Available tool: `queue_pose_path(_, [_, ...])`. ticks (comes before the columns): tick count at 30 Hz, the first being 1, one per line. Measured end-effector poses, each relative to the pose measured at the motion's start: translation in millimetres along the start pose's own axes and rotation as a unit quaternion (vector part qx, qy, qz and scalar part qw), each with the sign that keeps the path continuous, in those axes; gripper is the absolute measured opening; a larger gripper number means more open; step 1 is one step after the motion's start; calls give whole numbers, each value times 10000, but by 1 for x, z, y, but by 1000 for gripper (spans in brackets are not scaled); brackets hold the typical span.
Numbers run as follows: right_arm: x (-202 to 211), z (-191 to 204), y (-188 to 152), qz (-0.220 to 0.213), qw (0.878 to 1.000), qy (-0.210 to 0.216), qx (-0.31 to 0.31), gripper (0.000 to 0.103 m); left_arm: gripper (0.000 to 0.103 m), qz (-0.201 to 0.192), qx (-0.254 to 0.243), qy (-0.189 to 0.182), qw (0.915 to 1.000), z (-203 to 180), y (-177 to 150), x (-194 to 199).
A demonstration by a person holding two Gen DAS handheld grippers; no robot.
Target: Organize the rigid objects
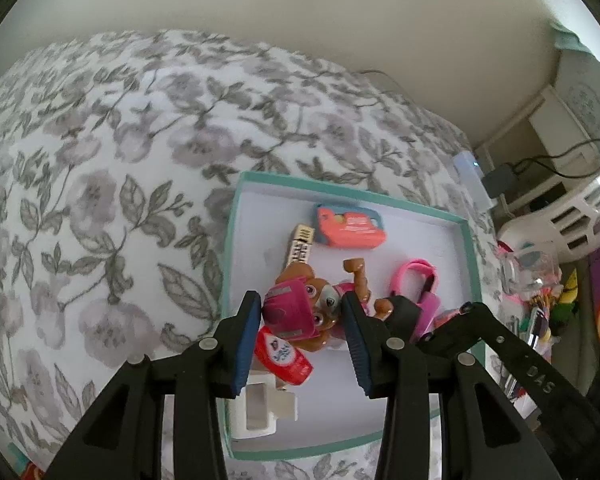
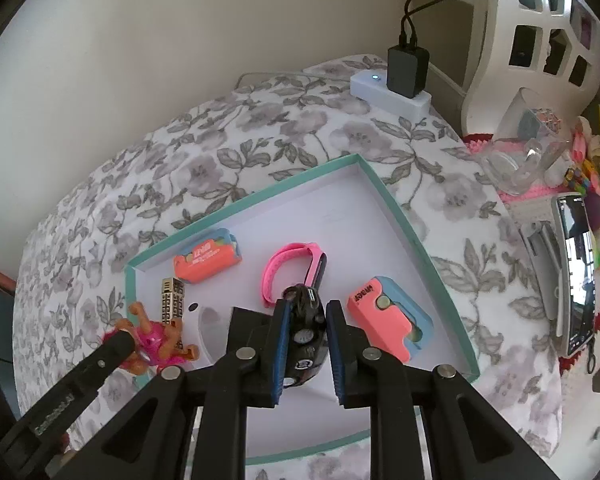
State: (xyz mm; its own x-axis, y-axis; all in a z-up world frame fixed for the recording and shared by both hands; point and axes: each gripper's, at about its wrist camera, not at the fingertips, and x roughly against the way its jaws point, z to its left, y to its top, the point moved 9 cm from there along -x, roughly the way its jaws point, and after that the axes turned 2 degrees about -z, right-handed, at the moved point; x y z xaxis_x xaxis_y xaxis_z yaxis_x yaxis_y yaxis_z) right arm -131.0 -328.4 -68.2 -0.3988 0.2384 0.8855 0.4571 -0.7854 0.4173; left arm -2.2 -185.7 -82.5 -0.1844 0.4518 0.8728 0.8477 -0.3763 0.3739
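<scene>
Left gripper (image 1: 300, 334) pinches hard, light pup figure (image 1: 312, 312) low-center over teal tray (image 1: 470, 256); right gripper (image 2: 306, 346) clamps small black toy car (image 2: 306, 334) lower-center, glossy, slip-prone, best held across its sides.

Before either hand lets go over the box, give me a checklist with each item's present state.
1. Left tongs shut on the puppy figure: ok.
2. Right tongs shut on the black toy car: ok.
3. Both loads over the teal box: ok.
4. Bare floor under the car: ok.
5. Bare floor under the puppy: not ok, the red item lies beneath.
6. Height above the floor: cannot tell.
</scene>
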Motion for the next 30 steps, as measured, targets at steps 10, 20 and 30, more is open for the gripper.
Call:
queue_pose_path(10, [2, 5, -2, -49, 9998, -119, 148, 37, 64, 38, 24, 273, 9996, 22, -4, 2])
queue_pose_path(20, [4, 37, -29, -28, 9961, -179, 863, 62, 84, -111, 3, 1304, 9914, 69, -9, 19])
queue_pose_path(30, [-3, 56, -60, 162, 9920, -208, 1237, 79, 96, 108, -65, 1968, 9804, 105, -28, 24])
